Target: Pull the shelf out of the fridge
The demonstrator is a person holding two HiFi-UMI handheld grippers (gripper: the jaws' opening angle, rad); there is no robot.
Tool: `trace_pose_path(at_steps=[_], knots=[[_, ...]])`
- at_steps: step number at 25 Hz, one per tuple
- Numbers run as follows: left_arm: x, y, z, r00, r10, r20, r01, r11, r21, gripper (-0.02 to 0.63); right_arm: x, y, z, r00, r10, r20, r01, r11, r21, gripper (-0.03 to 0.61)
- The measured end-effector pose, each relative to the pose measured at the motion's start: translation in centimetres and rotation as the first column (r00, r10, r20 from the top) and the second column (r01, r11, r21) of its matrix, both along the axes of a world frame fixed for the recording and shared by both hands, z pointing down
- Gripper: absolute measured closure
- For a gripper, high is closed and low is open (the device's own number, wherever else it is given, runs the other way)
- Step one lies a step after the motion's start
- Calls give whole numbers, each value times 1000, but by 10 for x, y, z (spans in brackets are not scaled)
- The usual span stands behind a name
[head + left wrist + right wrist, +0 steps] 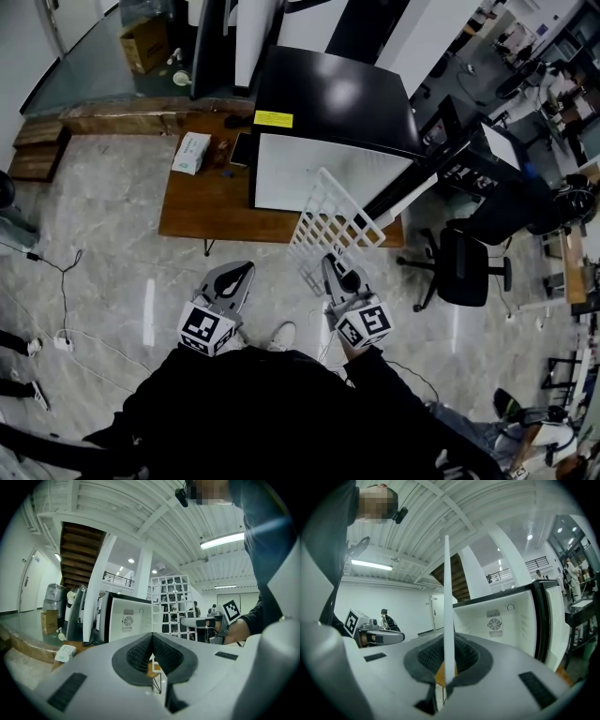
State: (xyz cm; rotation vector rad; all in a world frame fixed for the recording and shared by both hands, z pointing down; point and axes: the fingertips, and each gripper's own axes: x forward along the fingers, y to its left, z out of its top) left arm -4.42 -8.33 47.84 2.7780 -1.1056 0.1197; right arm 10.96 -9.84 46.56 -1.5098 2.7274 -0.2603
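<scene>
1 shelf (446, 597) clamped by right gripper (332, 270); left gripper (240, 274) closed; yellow fridge label (273, 119) unreadable.

Wooden table (202, 211) carries white packet (191, 153); black office chair (466, 267) right; cardboard box (144, 44) far left.

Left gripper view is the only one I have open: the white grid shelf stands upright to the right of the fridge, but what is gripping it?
Observer: The right tool is shut on the shelf; its own view shows the thin white edge pinched between the pads.
Operator: Is the shelf clear of the fridge?
Observer: It looks so: the right gripper view shows the fridge cavity with no shelf in it.
Operator: Where is the left tool relative to the shelf?
Observer: In the head view the left tool sits over the floor, left of the shelf and apart from it.
</scene>
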Motion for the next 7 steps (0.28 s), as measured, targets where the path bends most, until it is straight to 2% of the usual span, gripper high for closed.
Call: trace_pose_path(at_steps=[7], knots=[[2, -2, 0, 1000, 3, 0, -3, 1000, 1, 617, 2, -1, 2, 1000, -4, 8, 4, 1000, -8, 549]])
